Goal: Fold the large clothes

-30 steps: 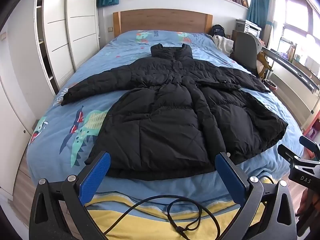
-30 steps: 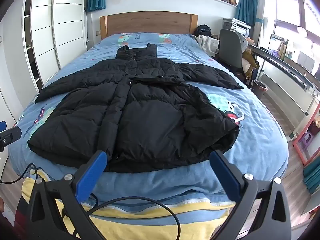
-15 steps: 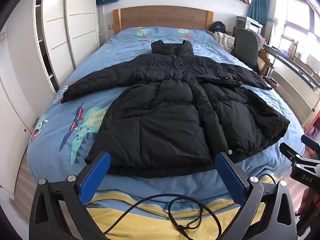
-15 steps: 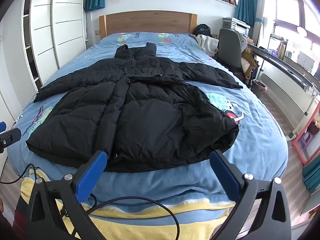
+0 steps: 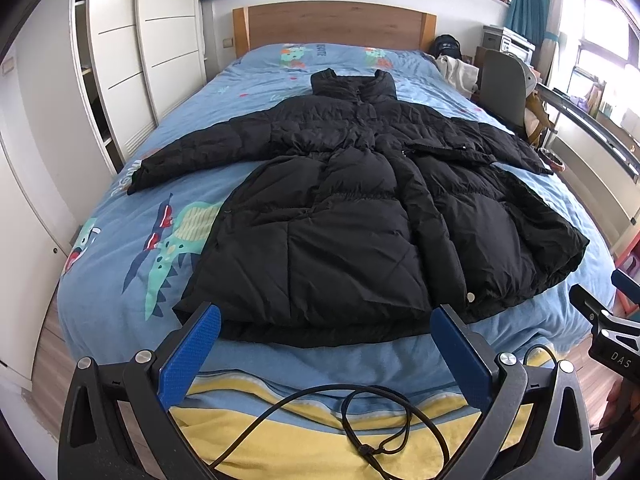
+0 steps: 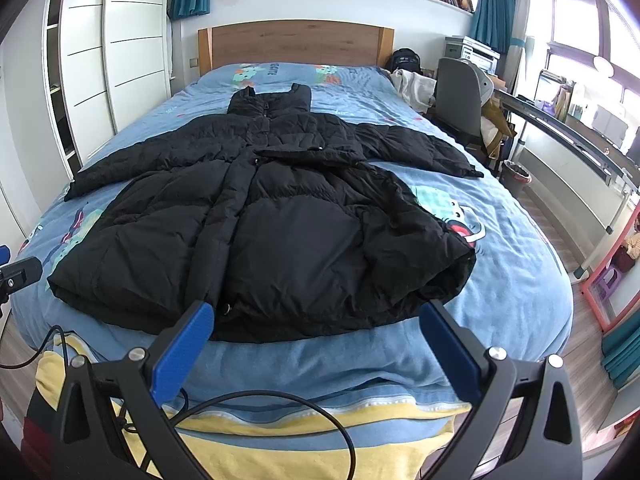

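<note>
A long black puffer coat [image 5: 360,216] lies flat on the bed, front up, collar toward the headboard and both sleeves spread out; it also shows in the right wrist view [image 6: 280,224]. Its hem lies near the foot of the bed. My left gripper [image 5: 326,344] is open and empty, just short of the left half of the hem. My right gripper [image 6: 316,340] is open and empty, just short of the right half of the hem. The right hem corner is bunched up.
The bed [image 5: 120,248] has a blue dinosaur cover and a wooden headboard [image 6: 296,42]. White wardrobes [image 5: 120,60] line the left side. A grey chair [image 6: 460,96] and a desk stand on the right. A black cable [image 5: 360,420] lies on the yellow blanket below my grippers.
Both grippers have moved slightly forward toward the coat's hem and tilted a little. The coat has not moved. Both grippers stay open.
</note>
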`<state>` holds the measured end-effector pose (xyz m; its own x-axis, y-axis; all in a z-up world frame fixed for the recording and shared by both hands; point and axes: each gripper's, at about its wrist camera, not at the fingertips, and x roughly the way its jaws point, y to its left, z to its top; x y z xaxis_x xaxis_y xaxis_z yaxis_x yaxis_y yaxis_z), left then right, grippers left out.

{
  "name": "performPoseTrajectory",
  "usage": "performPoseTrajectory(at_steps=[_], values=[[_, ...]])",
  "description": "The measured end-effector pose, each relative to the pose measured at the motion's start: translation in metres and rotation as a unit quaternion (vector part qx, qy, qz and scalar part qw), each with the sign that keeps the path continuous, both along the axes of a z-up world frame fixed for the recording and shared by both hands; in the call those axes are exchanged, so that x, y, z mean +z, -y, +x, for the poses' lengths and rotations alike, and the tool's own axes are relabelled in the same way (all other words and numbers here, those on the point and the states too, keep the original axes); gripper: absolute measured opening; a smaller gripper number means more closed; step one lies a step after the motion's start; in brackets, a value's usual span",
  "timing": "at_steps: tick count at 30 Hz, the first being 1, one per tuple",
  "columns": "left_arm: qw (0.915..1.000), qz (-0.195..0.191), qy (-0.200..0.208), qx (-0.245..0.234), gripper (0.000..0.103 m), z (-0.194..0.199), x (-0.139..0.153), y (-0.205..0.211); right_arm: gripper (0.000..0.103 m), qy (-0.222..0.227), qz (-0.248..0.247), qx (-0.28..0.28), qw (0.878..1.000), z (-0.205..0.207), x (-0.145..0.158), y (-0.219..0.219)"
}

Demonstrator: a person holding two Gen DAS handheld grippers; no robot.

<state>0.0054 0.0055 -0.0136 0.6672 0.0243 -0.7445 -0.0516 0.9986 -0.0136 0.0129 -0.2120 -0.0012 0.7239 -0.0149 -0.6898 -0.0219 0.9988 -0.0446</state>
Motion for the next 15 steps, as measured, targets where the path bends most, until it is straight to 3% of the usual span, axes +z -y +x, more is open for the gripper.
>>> performPoseTrajectory(at_steps=[15], values=[[1.0000, 0.004, 0.000, -0.006, 0.102, 0.0022, -0.0013, 0.0029, 0.103, 0.005, -0.006, -0.003, 1.000, -0.0004, -0.0017, 0.0026]])
